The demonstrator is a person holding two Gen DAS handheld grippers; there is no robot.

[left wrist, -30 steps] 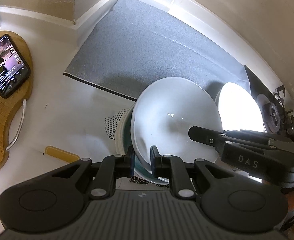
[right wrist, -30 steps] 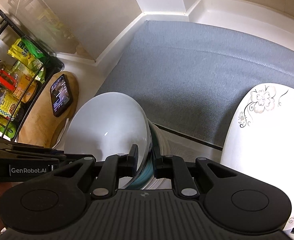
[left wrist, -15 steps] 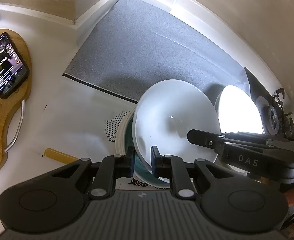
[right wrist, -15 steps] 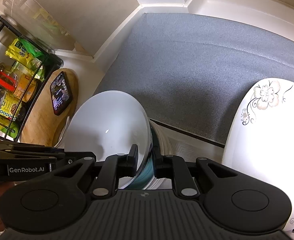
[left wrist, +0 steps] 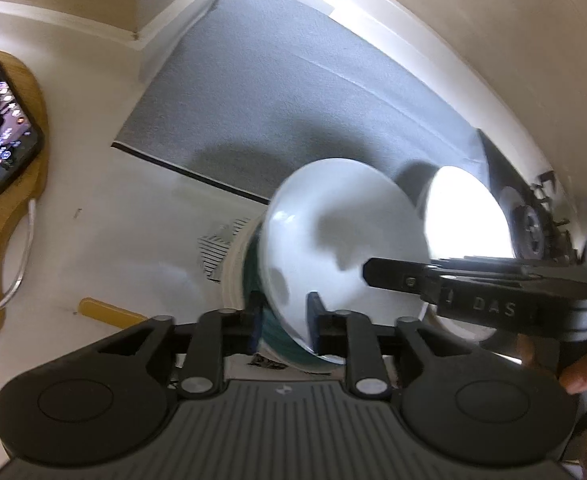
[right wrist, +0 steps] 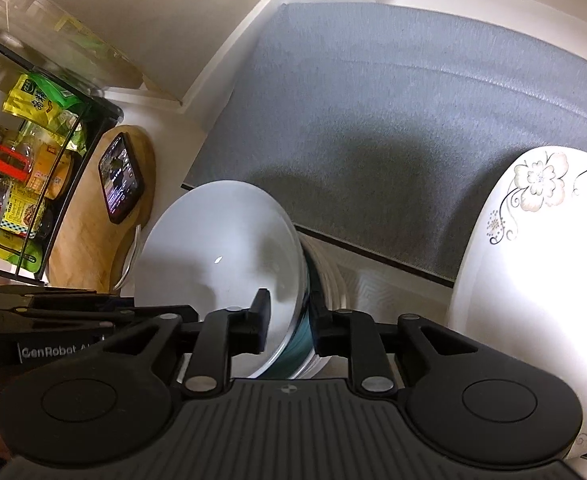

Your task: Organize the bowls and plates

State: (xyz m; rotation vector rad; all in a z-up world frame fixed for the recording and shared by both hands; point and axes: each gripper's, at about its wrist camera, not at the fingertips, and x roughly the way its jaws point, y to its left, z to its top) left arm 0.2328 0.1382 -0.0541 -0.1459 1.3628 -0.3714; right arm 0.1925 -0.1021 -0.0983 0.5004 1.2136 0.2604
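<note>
Grey mat (right wrist: pixel 393 128) covers the bench (left wrist: pixel 105 240) beyond both sets of jaws. Right of the right gripper (right wrist: pixel 289 326) stands a flowered plate (right wrist: pixel 533 288). Between the two grippers a white bowl (left wrist: pixel 341 240) tilts above a teal bowl (right wrist: pixel 293 354); the left gripper (left wrist: pixel 283 320) and right gripper each pinch its rim from opposite sides, jaws narrowly parted around it. A phone (right wrist: pixel 120 178) lies well off to the left.

Grey mat (right wrist: pixel 393 120) covers the white counter (left wrist: pixel 113 216) below beige walls (left wrist: pixel 473 20).
</note>
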